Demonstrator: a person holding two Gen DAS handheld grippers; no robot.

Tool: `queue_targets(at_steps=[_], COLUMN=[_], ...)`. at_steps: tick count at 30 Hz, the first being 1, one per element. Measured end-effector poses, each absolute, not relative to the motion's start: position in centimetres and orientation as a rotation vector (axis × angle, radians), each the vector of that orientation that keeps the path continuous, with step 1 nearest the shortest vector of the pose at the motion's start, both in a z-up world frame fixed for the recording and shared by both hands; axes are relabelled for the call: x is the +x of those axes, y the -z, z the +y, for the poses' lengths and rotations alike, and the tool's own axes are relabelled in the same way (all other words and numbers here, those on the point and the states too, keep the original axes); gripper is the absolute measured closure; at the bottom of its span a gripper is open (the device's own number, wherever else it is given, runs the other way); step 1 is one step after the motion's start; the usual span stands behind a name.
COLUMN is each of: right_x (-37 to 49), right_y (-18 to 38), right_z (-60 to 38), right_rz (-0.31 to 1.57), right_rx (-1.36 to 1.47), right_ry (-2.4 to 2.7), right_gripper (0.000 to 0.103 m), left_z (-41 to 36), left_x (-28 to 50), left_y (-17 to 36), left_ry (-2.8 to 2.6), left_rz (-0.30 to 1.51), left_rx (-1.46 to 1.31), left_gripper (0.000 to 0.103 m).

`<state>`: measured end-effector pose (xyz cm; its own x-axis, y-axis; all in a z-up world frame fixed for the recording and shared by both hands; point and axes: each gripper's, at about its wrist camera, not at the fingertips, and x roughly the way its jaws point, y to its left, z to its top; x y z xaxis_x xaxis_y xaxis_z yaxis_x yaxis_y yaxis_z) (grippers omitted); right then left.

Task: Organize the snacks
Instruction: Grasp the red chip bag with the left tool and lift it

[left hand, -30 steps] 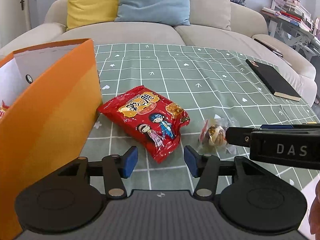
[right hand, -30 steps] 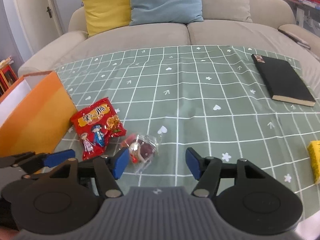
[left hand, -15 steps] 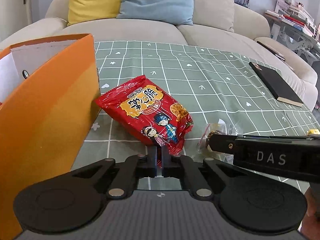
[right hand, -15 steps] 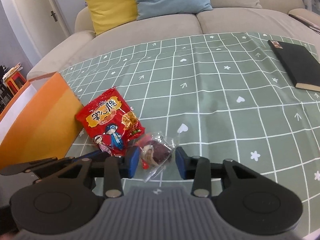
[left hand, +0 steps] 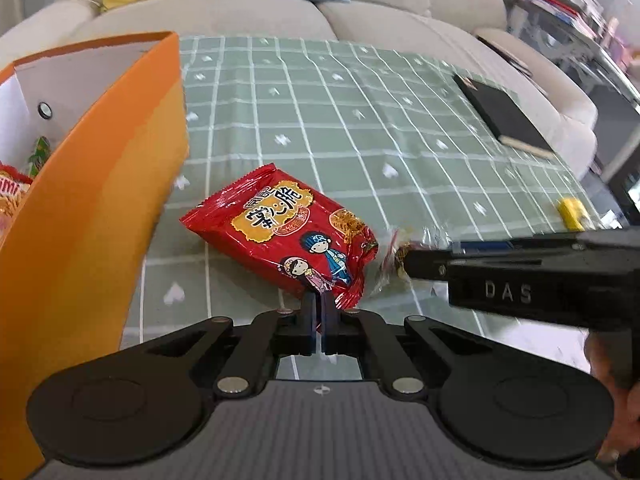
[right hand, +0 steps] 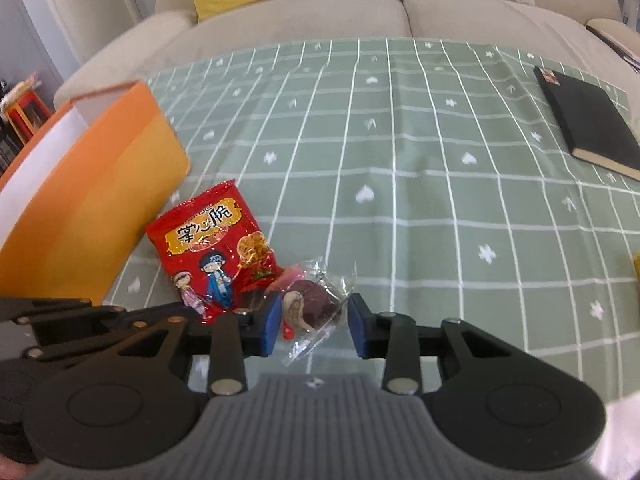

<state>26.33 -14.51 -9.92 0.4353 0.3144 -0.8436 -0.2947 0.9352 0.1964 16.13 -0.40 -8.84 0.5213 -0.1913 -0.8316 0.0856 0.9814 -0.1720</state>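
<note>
On surface, near edge: red glossy foil snack packet with cartoon figures (left hand: 286,238), lying flat just beside tall orange cardboard box (left hand: 100,204).
Packet appearance: crimped seams, yellow label panel, puffed centre, lower corner slightly crumpled.
Beside packet, to its right: small clear-wrapped brown sweet with red tag (right hand: 310,306), wrapper ends loose and crinkled, touching or nearly touching the packet corner.
Left claw (left hand: 319,312): pressed together on lower corner seam of packet; grip limited to a thin strip of foil.
Right claw (right hand: 313,324): spread, blue fingertips (right hand: 272,322) on either side of the sweet, not visibly pressing on it.
Box contents: other snack packs partly visible inside (left hand: 16,196); white inner wall exposed.
Surface covering: green cloth with white grid lines and small heart marks (right hand: 420,184).
Also present: black hardcover notebook (right hand: 588,124), well apart at far right.
Judged step: two simultaneous pick-ups ahead of transfer to box.
Risk 1: packet slipping free on lift; cause, slick foil and corner-only pinch.
Risk 2: packet swinging and striking box wall; cause, hanging from one corner close to the box.
Risk 3: right claw closing on wrapper film only, dropping the sweet; cause, loose wrapper.
Risk 4: claws colliding; cause, close side-by-side working positions.
</note>
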Motion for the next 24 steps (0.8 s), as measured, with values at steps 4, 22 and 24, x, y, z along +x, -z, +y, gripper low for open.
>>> queue_targets(at_steps=[4, 22, 24], right_x=[24.1, 15.4, 15.5], right_y=[9.0, 8.6, 8.7], right_z=[-15.4, -15.5, -15.7], right_rz=[1.078, 1.109, 1.109], right_rx=[0.033, -0.093, -0.078], right_ry=[-0.386, -0.432, -0.431], right_gripper=[0.070, 0.069, 0.069], left_z=[-0.8, 1.7, 2.2], left_x=[14.1, 8.6, 8.3], left_y=[7.9, 7.8, 7.4], left_ry=[0.266, 0.273, 0.239], left_rz=[1.062, 1.187, 1.154], left_rx=[-0.070, -0.025, -0.061], left_gripper=[0.102, 0.078, 0.056])
